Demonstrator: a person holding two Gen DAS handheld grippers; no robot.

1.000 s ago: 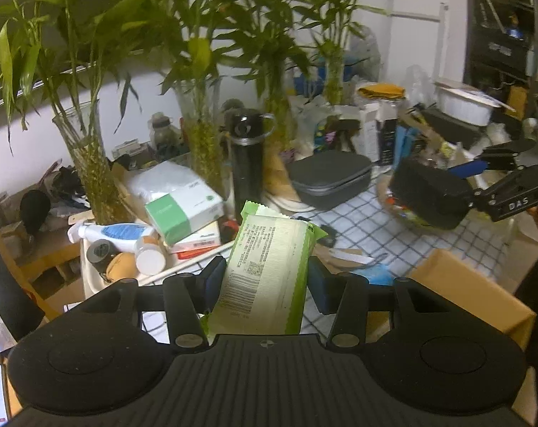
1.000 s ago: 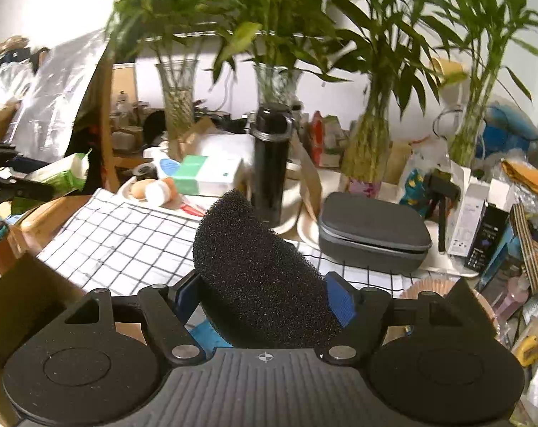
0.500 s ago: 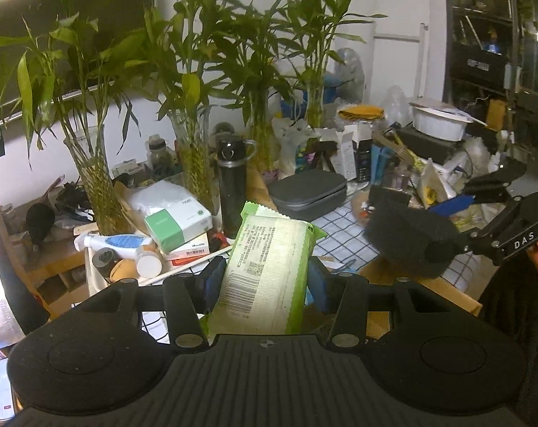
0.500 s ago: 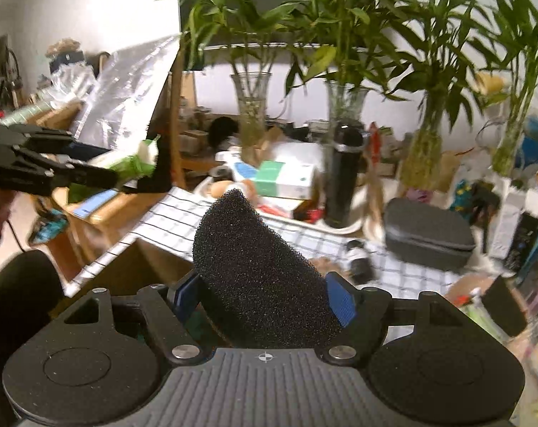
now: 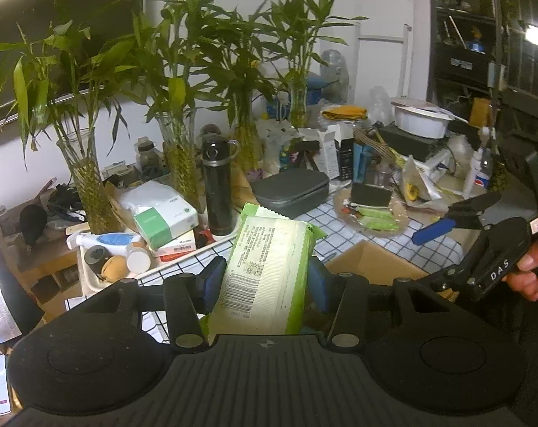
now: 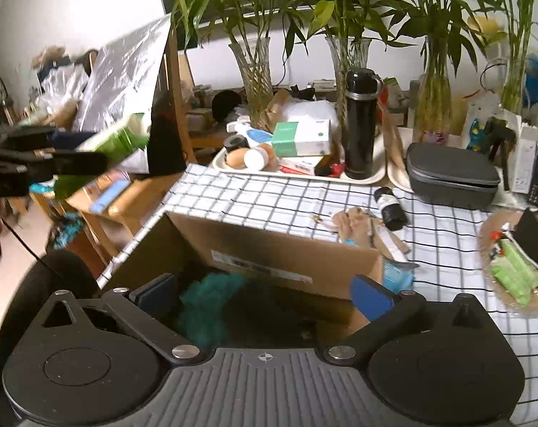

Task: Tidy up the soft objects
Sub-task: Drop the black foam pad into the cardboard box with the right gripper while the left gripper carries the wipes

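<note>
Cardboard box: open carton (image 6: 279, 249) sits at the near edge of the checked bench (image 6: 269, 195), directly under the right gripper; something teal and fluffy (image 6: 212, 299) lies inside, and the rest of the interior is too dark to read.
Step in hand: dropping soft things into the box, one per hand. By my reading the right hand's drop is done and the left hand's is next.
Right gripper: right gripper (image 6: 265, 295) hangs over the box mouth, its fingers (image 6: 370, 300) having just been opening and now spread wide, with nothing between them. The left wrist view shows the same: blue pad out, no load.
Black sponge: not visible in the fingers; probably down in the box's dark interior, but I cannot make it out there.
Left gripper: left gripper (image 5: 265, 279) has its fingers (image 5: 212, 279) set at a middling width, pressed on both sides of a green-and-white soft pack (image 5: 269, 267) that stands upright between them.
Soft pack position: held in the air off the box's left side, beyond the bench edge, as seen from the right wrist.
Next move: bring the pack over the box opening, then release; the right hand should clear the mouth first so the two do not collide.
Left to sort: a shallow dish (image 6: 528, 306) at the right of the bench holds more green packs and a dark block.
</note>
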